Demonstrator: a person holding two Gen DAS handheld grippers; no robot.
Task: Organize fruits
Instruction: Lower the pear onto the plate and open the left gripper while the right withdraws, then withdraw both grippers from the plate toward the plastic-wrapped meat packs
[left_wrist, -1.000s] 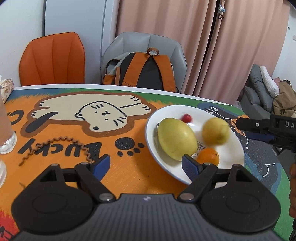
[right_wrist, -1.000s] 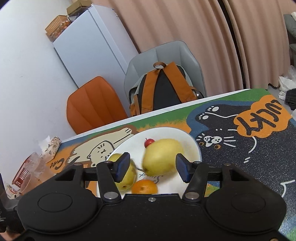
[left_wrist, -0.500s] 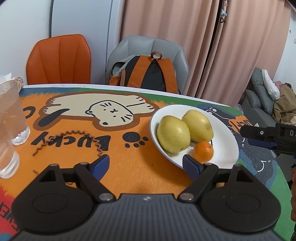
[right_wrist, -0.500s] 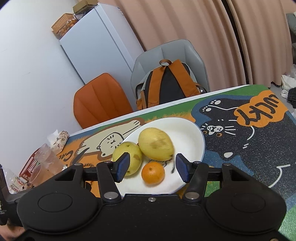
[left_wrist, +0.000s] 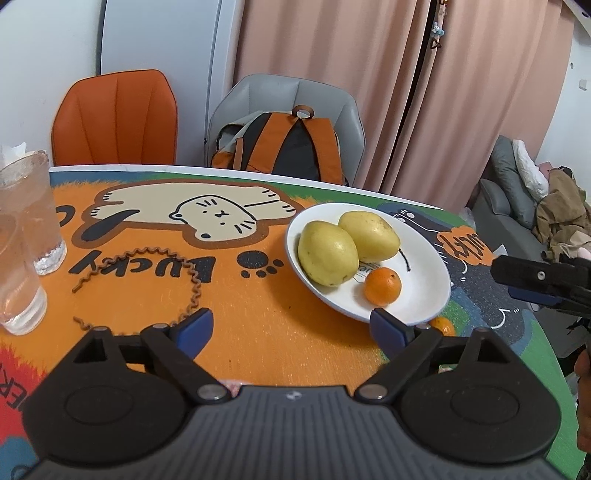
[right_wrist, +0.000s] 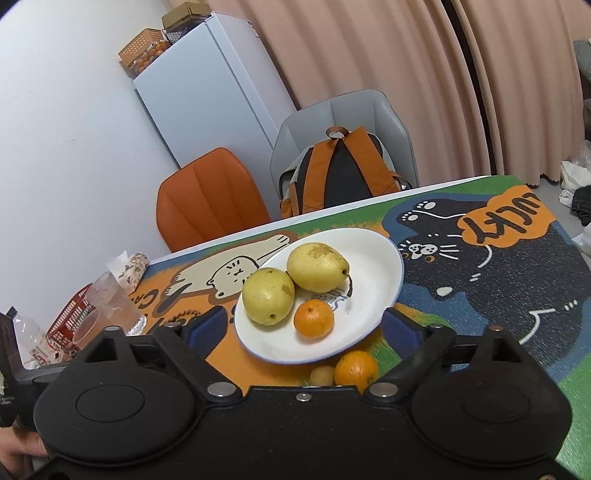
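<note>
Two pears (right_wrist: 291, 282) and an orange (right_wrist: 313, 318) sit on the plate (right_wrist: 376, 258). Both hand-held grippers (left_wrist: 291, 326) (right_wrist: 301, 325) are opening, empty. Next, likely the loose orange (right_wrist: 355, 368) on the bench.

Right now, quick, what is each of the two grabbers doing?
Left gripper: jaws opening wide, nothing between them, above the orange cat-print tablecloth.
Right gripper: jaws opening, holding nothing, at the round white plate's near rim.

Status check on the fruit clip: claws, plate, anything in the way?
Both claws, left and right, opening, empty. Plate holds two pears, one orange. Another orange on the mat beside it. Nothing blocking.
</note>
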